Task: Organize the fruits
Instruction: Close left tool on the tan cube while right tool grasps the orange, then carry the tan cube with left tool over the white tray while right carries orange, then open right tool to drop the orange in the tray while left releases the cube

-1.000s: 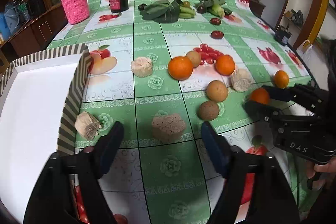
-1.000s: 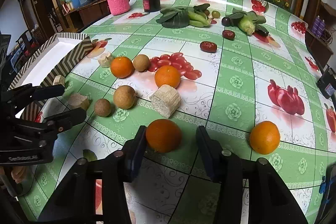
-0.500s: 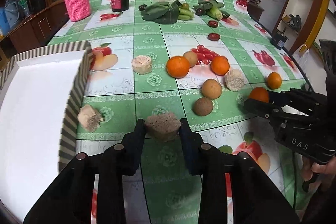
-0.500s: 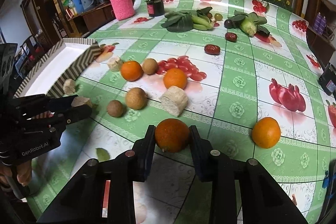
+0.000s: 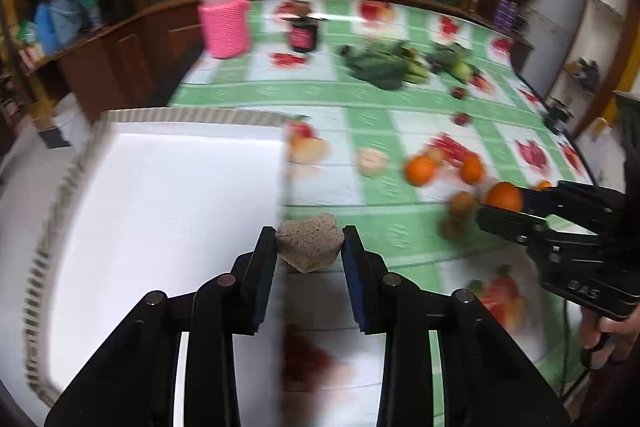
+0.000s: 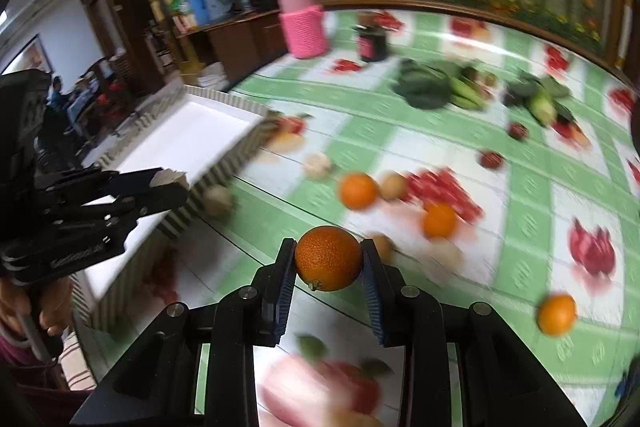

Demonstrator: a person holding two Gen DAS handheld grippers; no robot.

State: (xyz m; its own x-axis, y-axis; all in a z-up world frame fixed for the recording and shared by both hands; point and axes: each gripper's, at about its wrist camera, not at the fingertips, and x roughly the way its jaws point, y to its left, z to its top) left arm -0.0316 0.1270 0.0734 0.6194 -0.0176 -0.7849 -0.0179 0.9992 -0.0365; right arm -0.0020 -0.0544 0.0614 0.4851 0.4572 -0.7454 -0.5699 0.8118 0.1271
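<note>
My left gripper [image 5: 309, 247] is shut on a brown spongy chunk [image 5: 310, 246] and holds it in the air over the right edge of the white box [image 5: 160, 195] with striped walls. My right gripper [image 6: 329, 261] is shut on an orange [image 6: 329, 258], lifted above the green checked tablecloth. In the right wrist view the left gripper [image 6: 172, 183] hangs beside the box [image 6: 192, 139]. In the left wrist view the right gripper [image 5: 508, 205] with its orange [image 5: 505, 195] is at the right. Loose oranges [image 6: 357, 190] and brown round fruits [image 6: 394, 185] lie mid-table, blurred.
A pink-sleeved jar [image 5: 225, 15] and a dark jar [image 5: 303, 35] stand at the far side. Green vegetables [image 5: 384, 67] and small red fruits [image 5: 460, 118] lie beyond the oranges. Another pale chunk [image 6: 218, 201] lies against the box wall. An orange [image 6: 556, 315] sits at the right.
Both grippers have lifted their loads off the table. The left one has carried the brown chunk left toward the box. The right one has risen and swung left with the orange.
</note>
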